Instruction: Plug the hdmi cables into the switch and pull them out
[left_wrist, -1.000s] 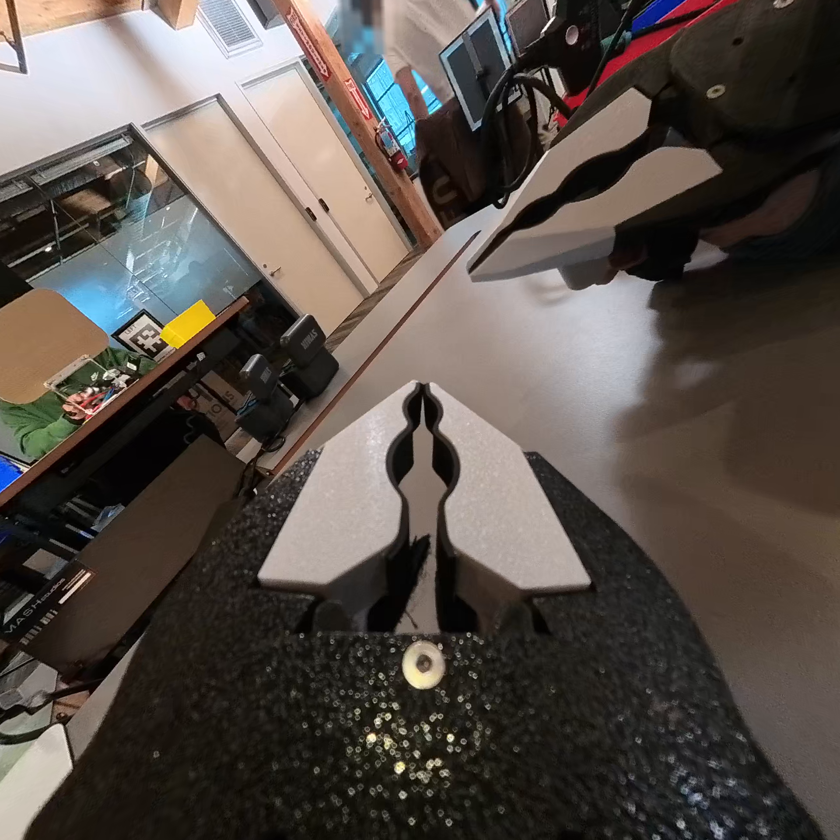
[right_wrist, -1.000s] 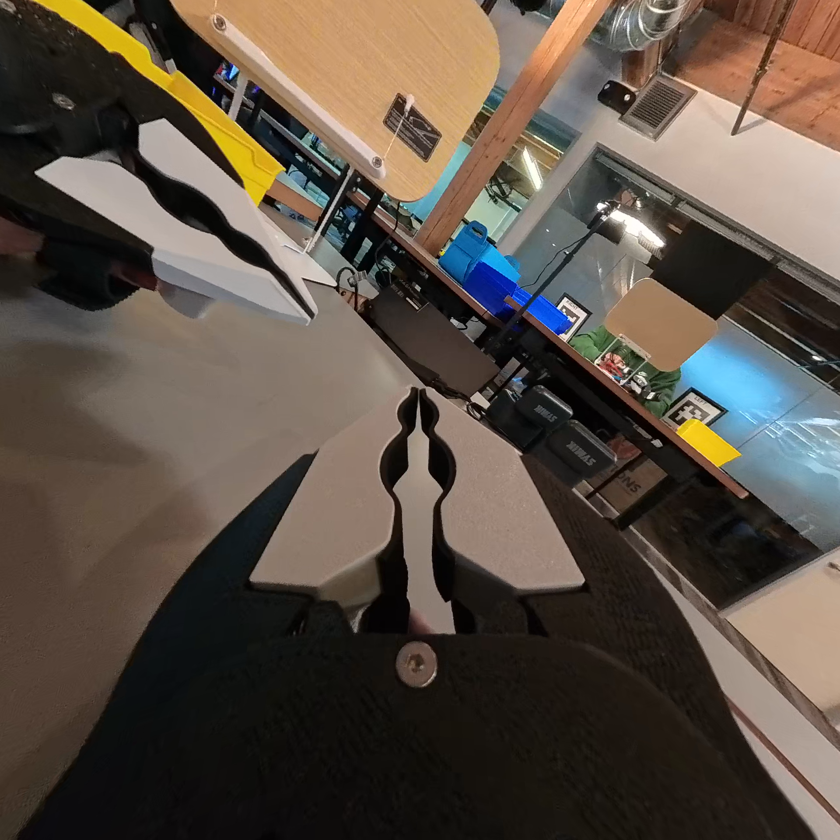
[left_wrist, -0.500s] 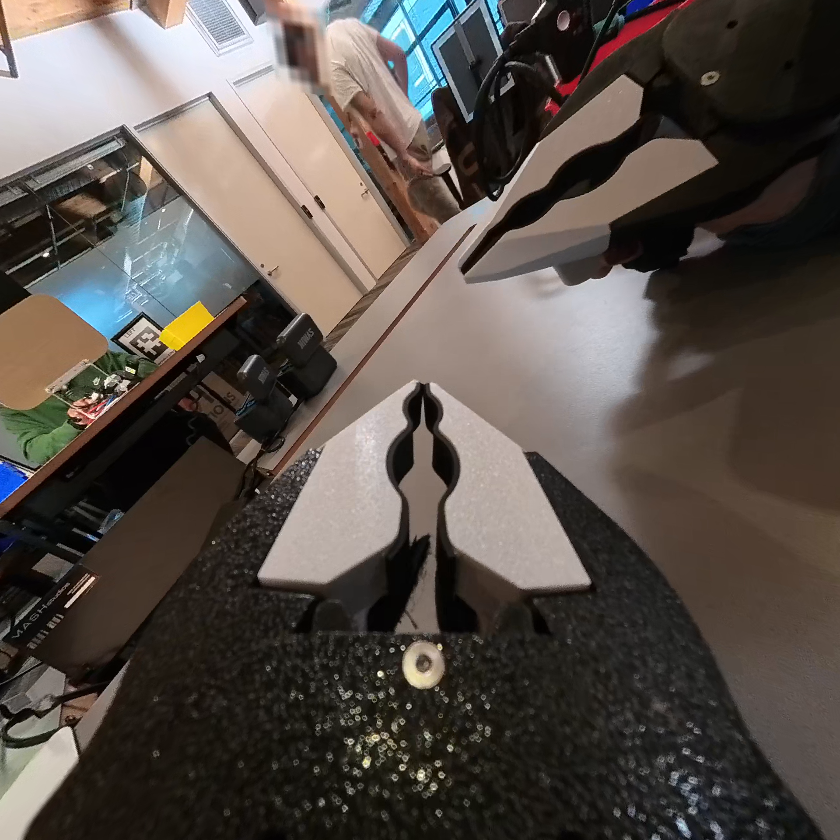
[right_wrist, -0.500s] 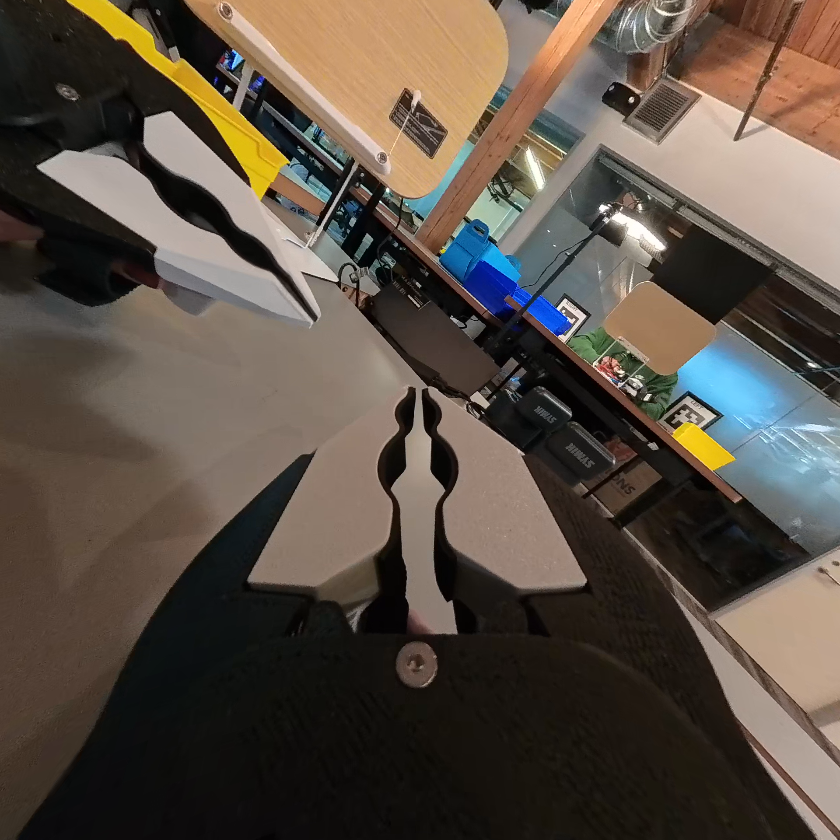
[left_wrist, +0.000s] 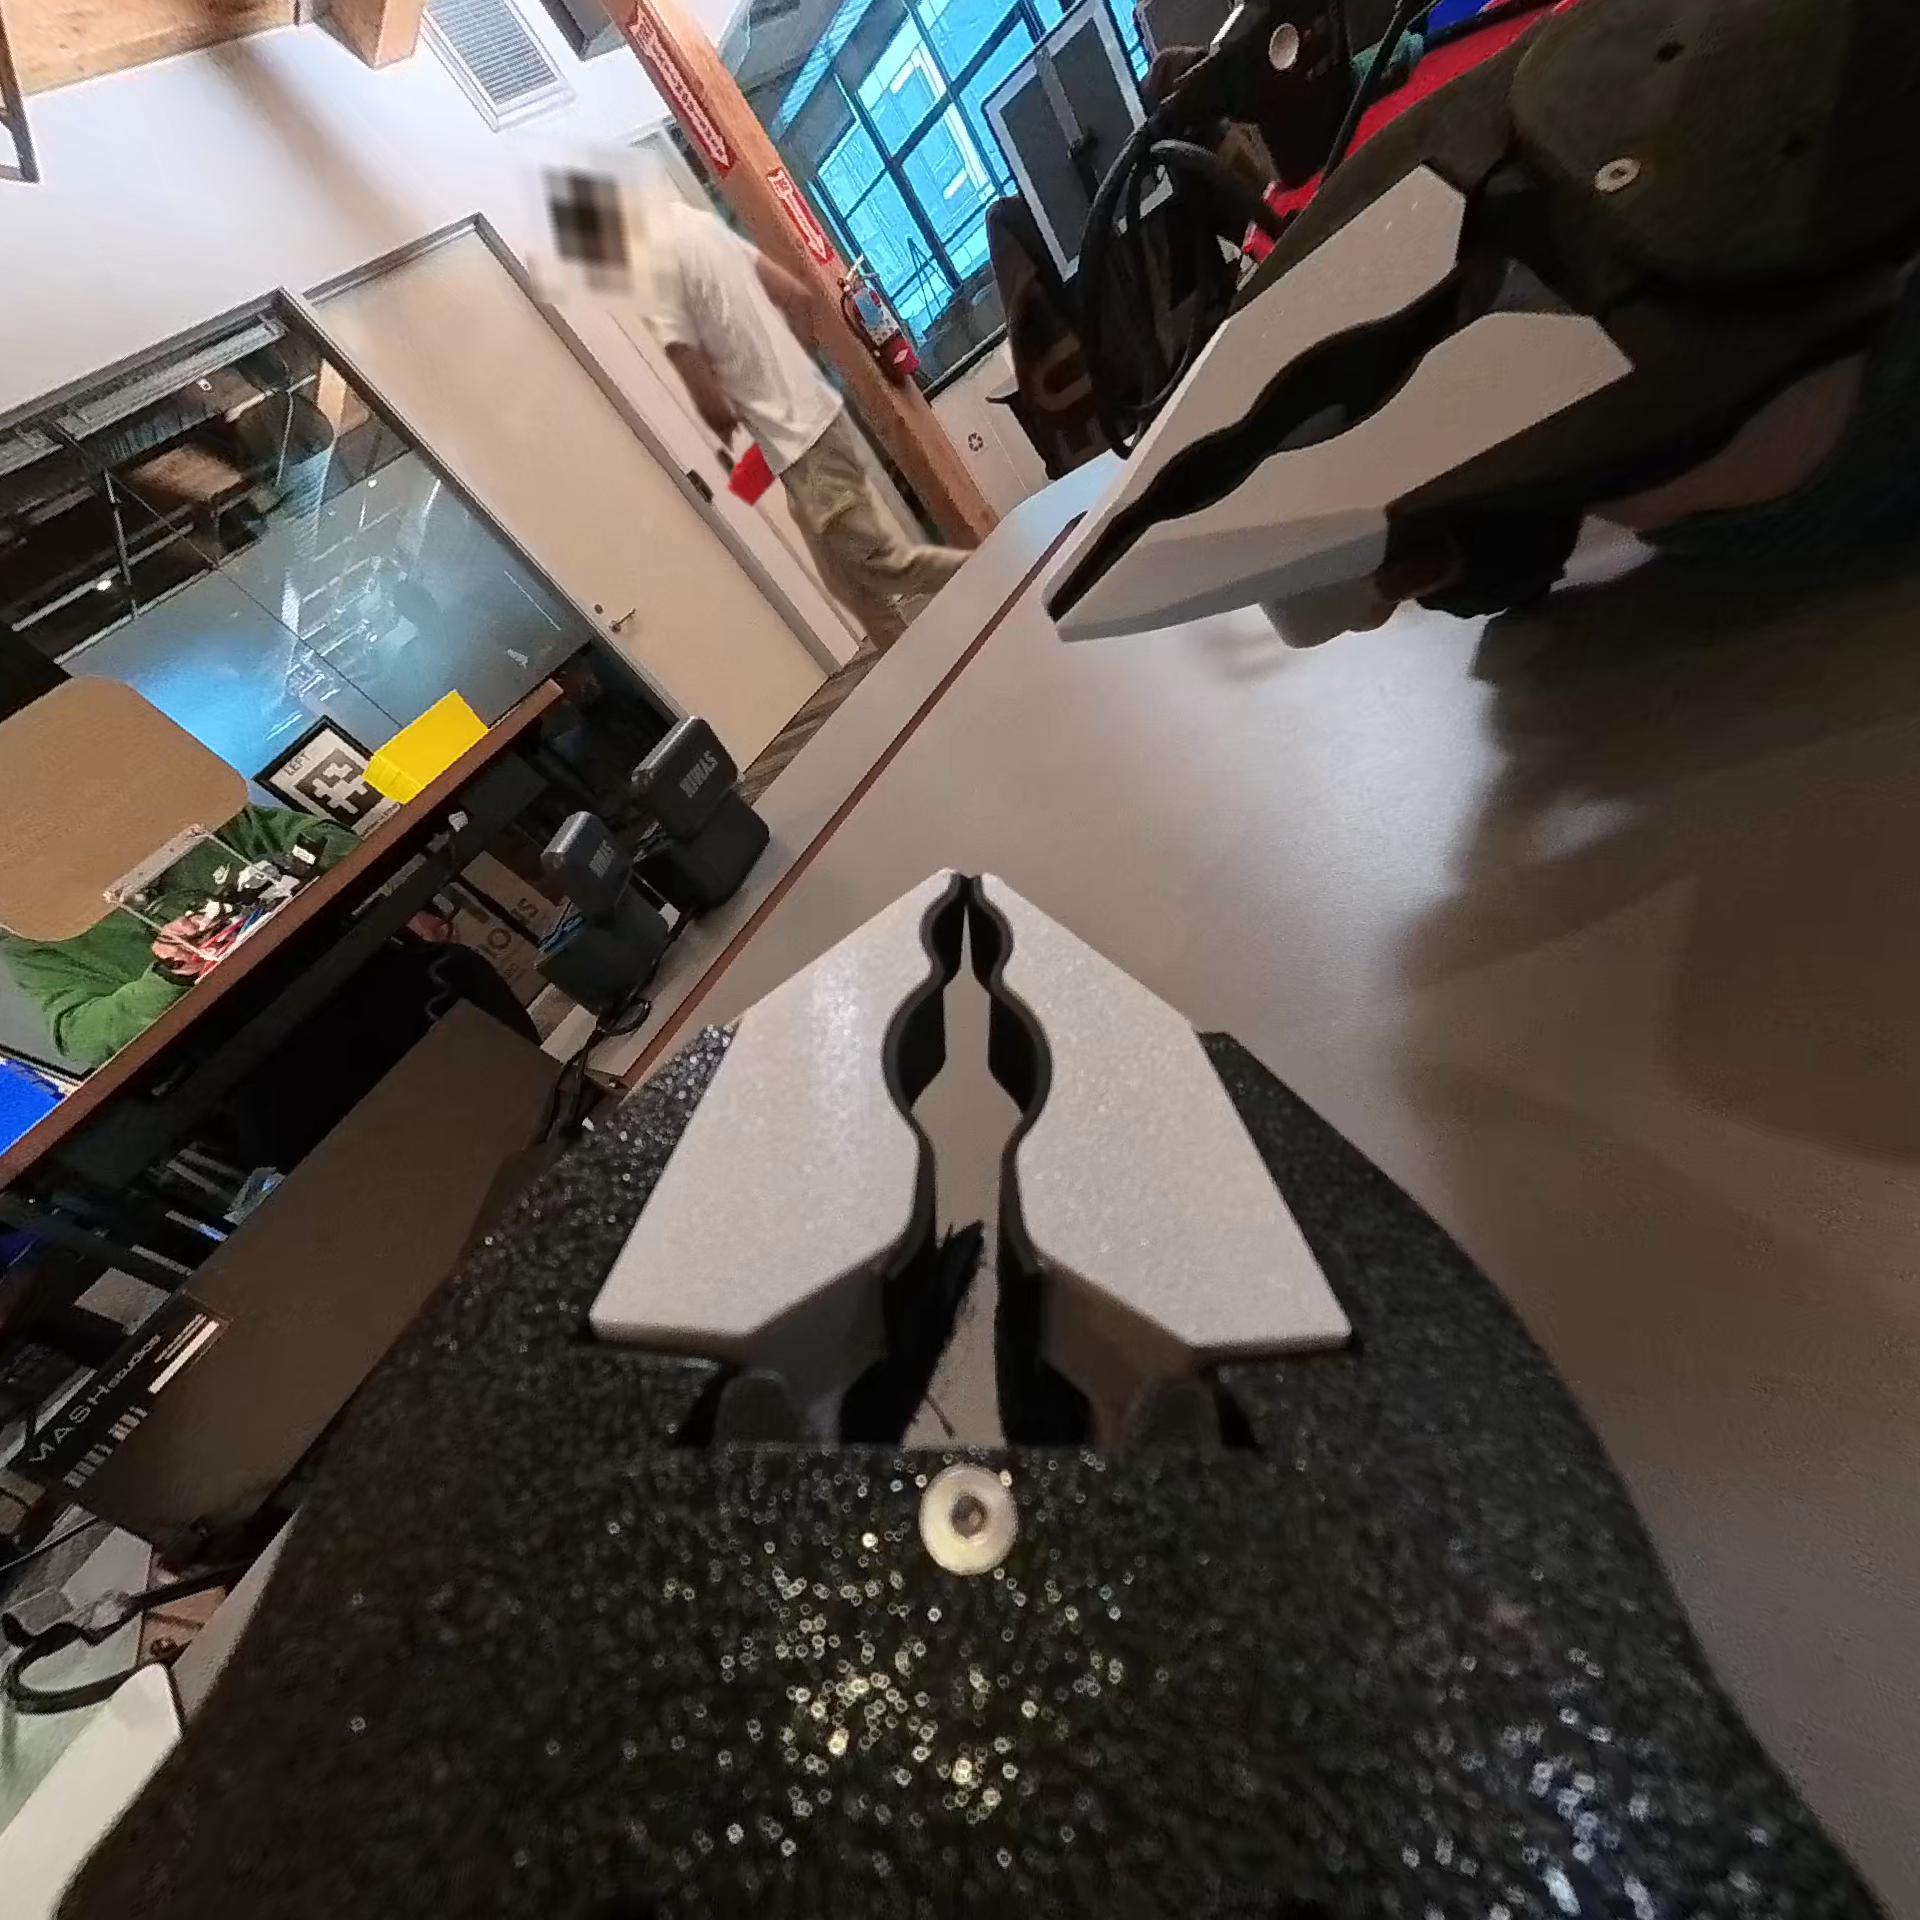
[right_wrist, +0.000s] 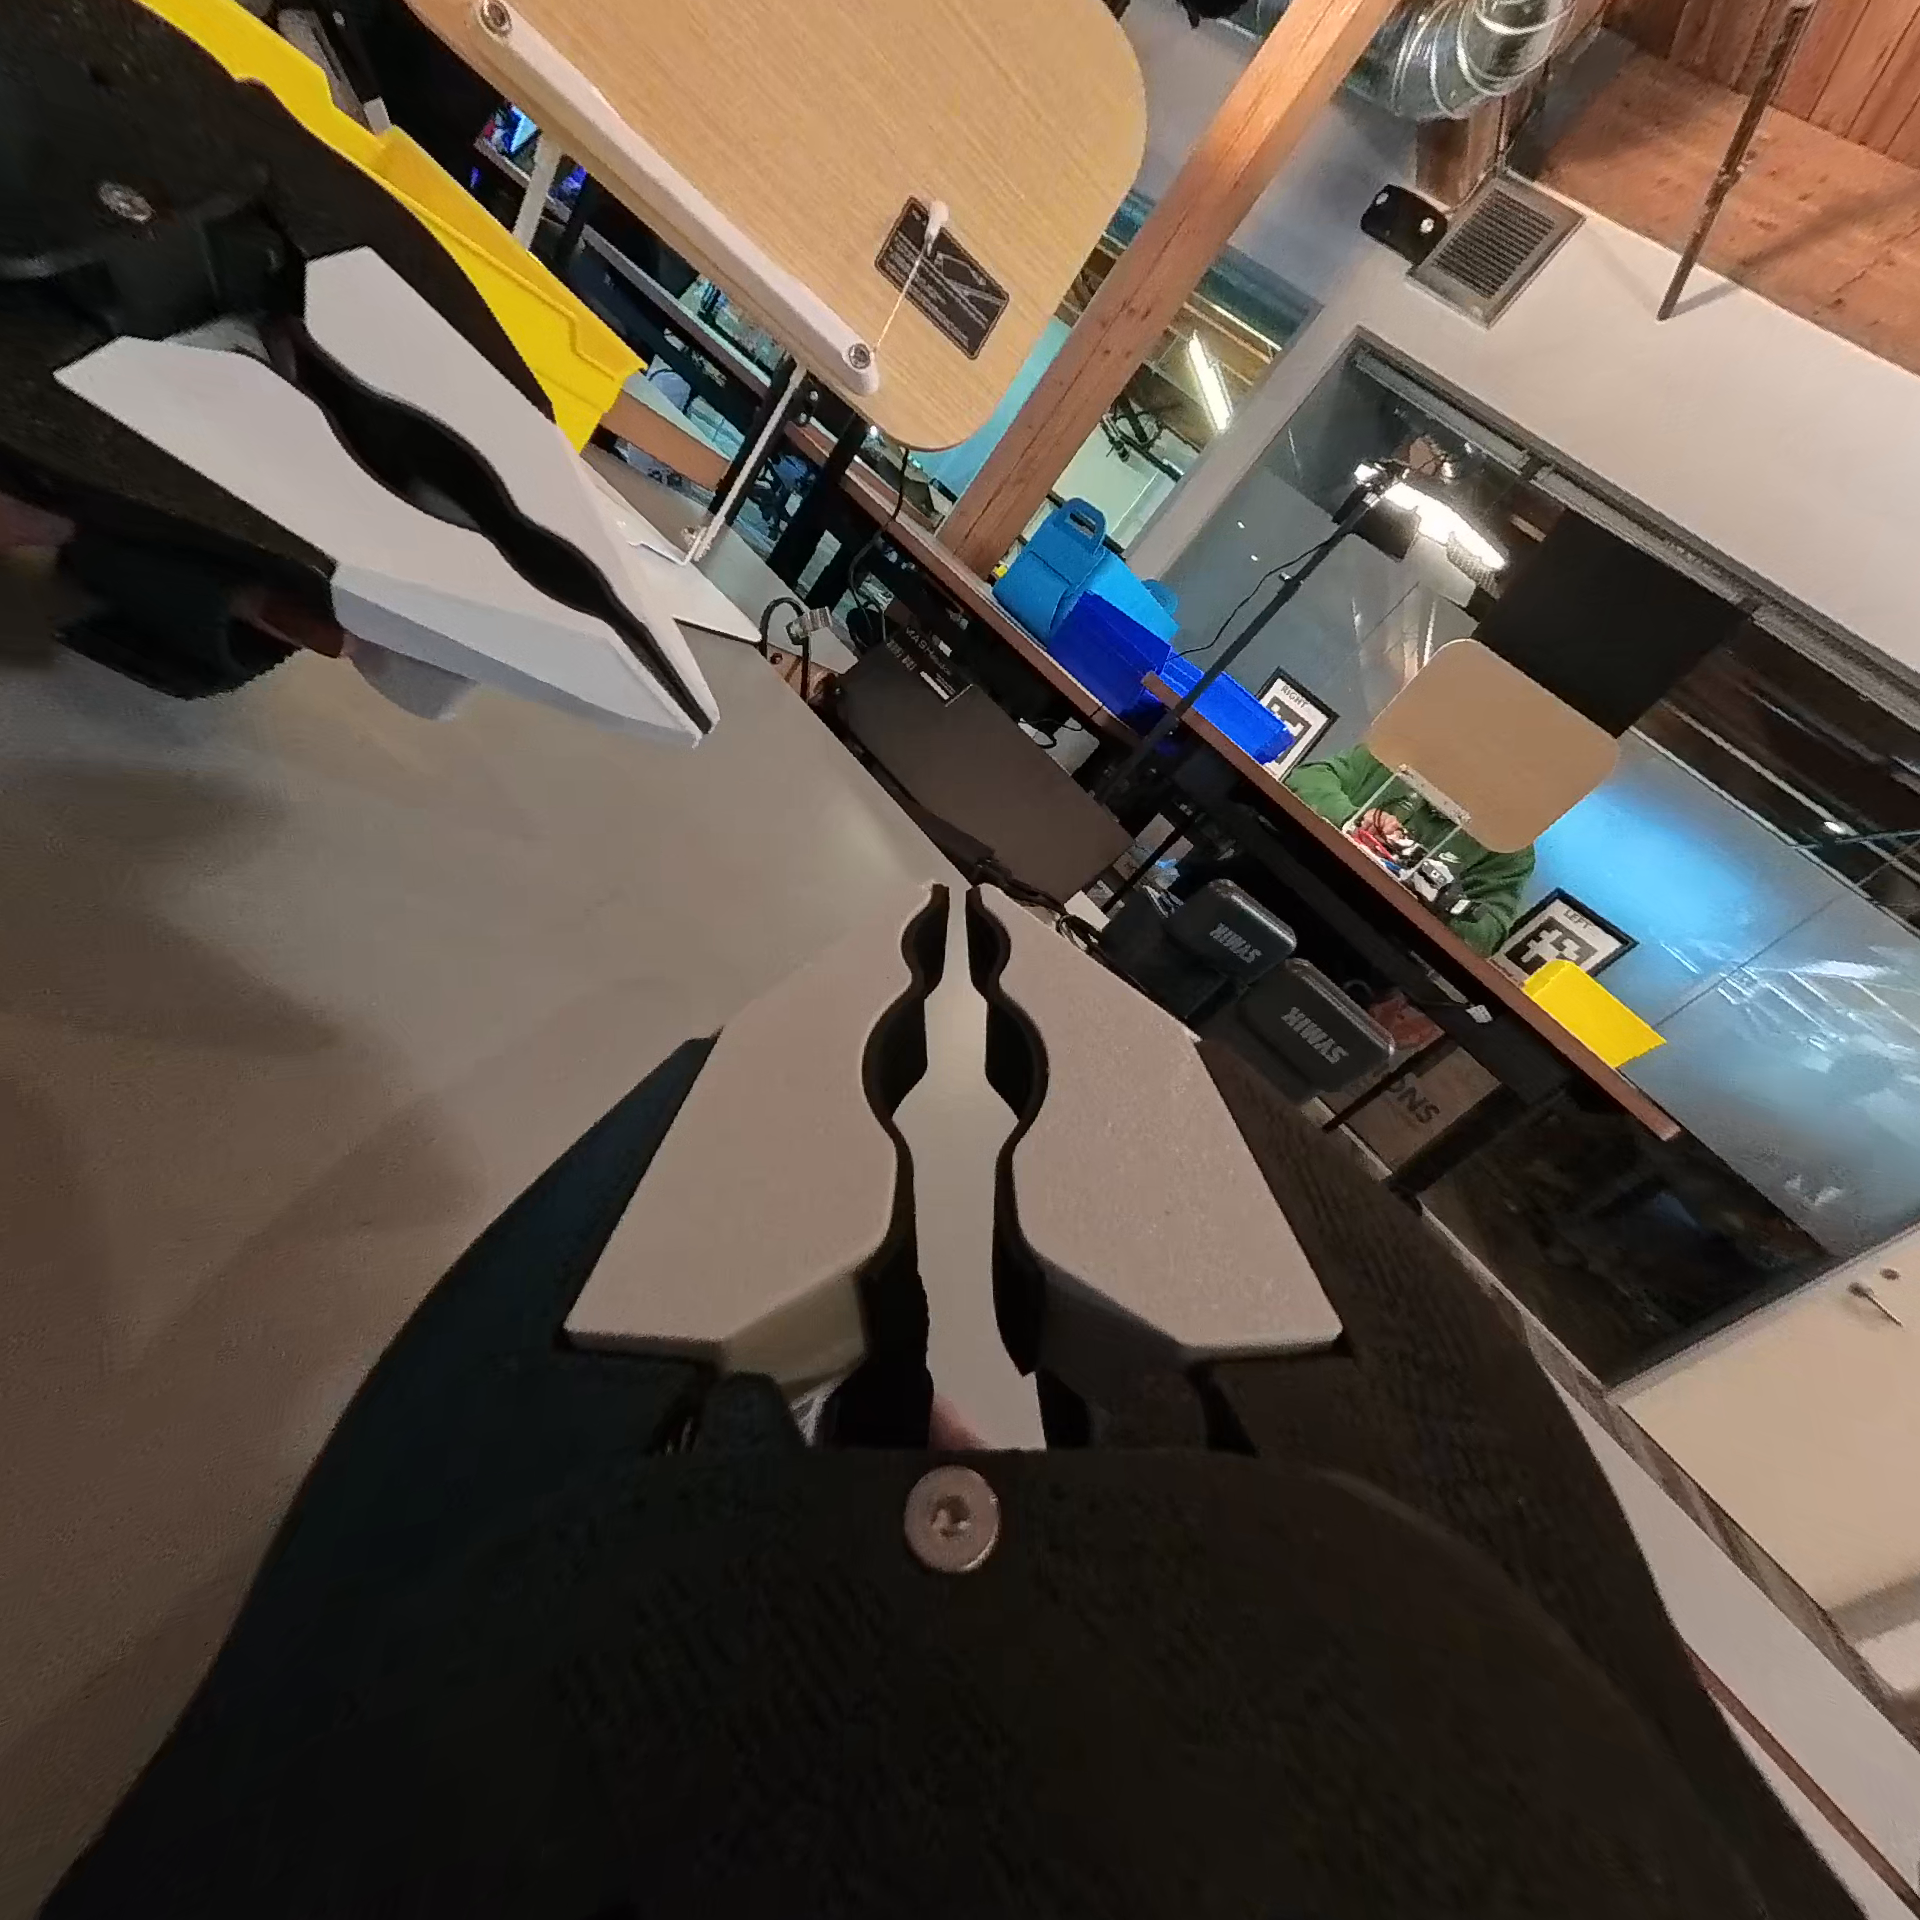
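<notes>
HDMI cables and switch: in neither wrist view; their whereabouts cannot be told. Left gripper, two pale grey wavy-edged fingers on a black speckled body: fingertips pressed together, clenched on nothing, held low over the bare grey tabletop and aimed along it toward its far brown-trimmed edge; pose unchanged from the earlier frames. Right gripper, the same grey fingers on a black textured body: tips all but touching, likewise clamped empty, low over the same tabletop and pointing past its corner; it too has kept its place. Each gripper shows in the other's view: the right gripper at upper right of the left view, the left gripper at upper left of the right view, both tilted with tips down toward the table, closed and held apart from each other. Change from earlier frames: a person in a white shirt and tan trousers, head hidden by a mosaic patch, has walked further into the left view beside the wooden post, carrying a small red item. Surroundings: a rounded wooden panel above the table, a yellow bin, blue plastic boxes, two dark grey cases on the floor, and a seated person in a green top at a far bench.
</notes>
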